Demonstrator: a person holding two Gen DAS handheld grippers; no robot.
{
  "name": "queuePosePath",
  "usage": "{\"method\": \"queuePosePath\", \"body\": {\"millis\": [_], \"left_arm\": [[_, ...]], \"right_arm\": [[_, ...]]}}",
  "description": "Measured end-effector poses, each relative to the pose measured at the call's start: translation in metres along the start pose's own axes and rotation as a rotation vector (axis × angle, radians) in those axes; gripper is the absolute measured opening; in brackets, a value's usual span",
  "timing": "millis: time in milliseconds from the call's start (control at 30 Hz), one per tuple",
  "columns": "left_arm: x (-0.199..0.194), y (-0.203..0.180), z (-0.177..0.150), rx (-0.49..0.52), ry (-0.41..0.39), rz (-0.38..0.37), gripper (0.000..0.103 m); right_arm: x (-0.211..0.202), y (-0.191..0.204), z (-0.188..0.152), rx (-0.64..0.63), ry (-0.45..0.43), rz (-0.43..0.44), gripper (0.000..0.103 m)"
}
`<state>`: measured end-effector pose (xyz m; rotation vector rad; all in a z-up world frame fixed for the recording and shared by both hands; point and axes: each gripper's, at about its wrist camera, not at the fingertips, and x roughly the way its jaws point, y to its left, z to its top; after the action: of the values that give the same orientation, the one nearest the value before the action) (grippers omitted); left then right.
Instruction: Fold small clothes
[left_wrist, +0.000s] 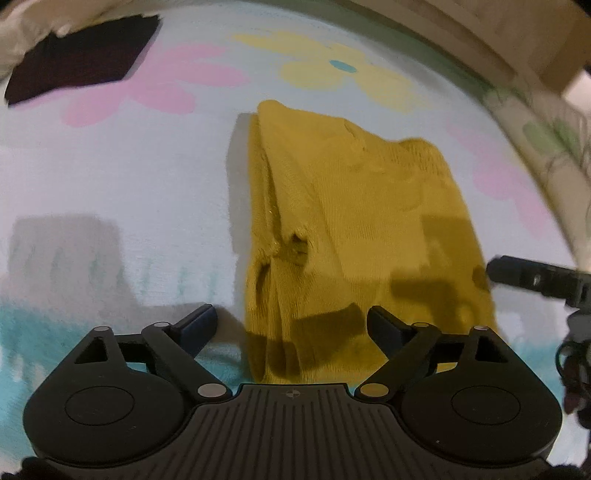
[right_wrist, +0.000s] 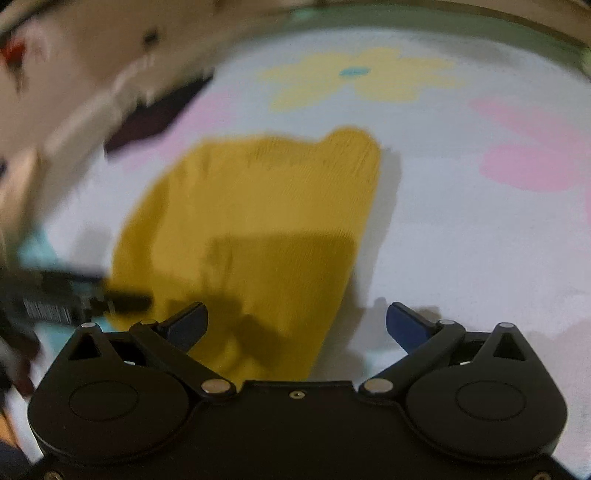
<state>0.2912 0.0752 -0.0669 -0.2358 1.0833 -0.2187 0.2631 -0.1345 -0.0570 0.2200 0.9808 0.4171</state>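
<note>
Lying folded on the flower-printed sheet (left_wrist: 147, 177), the mustard-yellow knit garment (left_wrist: 354, 229) sat near the middle of the surface, its layers bunched in ridges along one long side and its smoother face spreading toward the other. In the right wrist view the same garment (right_wrist: 251, 221) appeared as a blurred yellow patch with a rounded corner pointing toward the far edge.

The left tongs (left_wrist: 291, 325) hung just over the garment's near end, spread wide and gripping nothing, one finger above the bare sheet and the other above the cloth. The right tongs (right_wrist: 295, 325) were likewise wide apart and empty, one finger over the yellow fabric and the other over the bare sheet (right_wrist: 461, 240); they also showed as a dark shape (left_wrist: 535, 277) at the garment's side in the left wrist view.

A dark folded cloth (left_wrist: 81, 59) lay well apart, toward a far corner of the sheet, beside a yellow printed flower (left_wrist: 332, 66).
</note>
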Motion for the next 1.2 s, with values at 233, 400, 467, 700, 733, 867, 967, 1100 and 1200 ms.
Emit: {"method": "queuePosePath", "body": {"millis": [233, 400, 467, 700, 733, 867, 967, 1100, 1200], "left_arm": [[0.005, 0.009, 0.012, -0.056, -0.018, -0.073, 0.096], [0.017, 0.002, 0.023, -0.029, -0.031, -0.083, 0.102], [0.023, -0.001, 0.028, -0.014, -0.039, -0.078, 0.102], [0.039, -0.007, 0.041, 0.021, -0.096, -0.103, 0.102], [0.040, -0.007, 0.042, 0.020, -0.103, -0.108, 0.101], [0.045, -0.005, 0.046, -0.014, -0.135, -0.145, 0.101], [0.045, -0.005, 0.046, -0.059, -0.152, -0.144, 0.099], [0.040, -0.012, 0.042, -0.035, -0.185, -0.050, 0.038], [0.032, -0.009, 0.042, -0.064, -0.188, -0.084, 0.023]], "right_arm": [[0.021, -0.035, 0.019, 0.202, -0.076, 0.134, 0.103], [0.038, -0.050, 0.014, 0.299, -0.115, 0.222, 0.103], [0.040, -0.055, 0.015, 0.329, -0.145, 0.263, 0.103], [0.060, -0.058, 0.026, 0.338, -0.160, 0.377, 0.103], [0.062, -0.055, 0.029, 0.311, -0.156, 0.377, 0.103], [0.070, -0.050, 0.037, 0.263, -0.130, 0.397, 0.103], [0.074, -0.046, 0.041, 0.238, -0.096, 0.356, 0.058], [0.076, -0.040, 0.036, 0.229, -0.089, 0.323, 0.048], [0.068, -0.029, 0.036, 0.217, -0.113, 0.279, 0.047]]}}
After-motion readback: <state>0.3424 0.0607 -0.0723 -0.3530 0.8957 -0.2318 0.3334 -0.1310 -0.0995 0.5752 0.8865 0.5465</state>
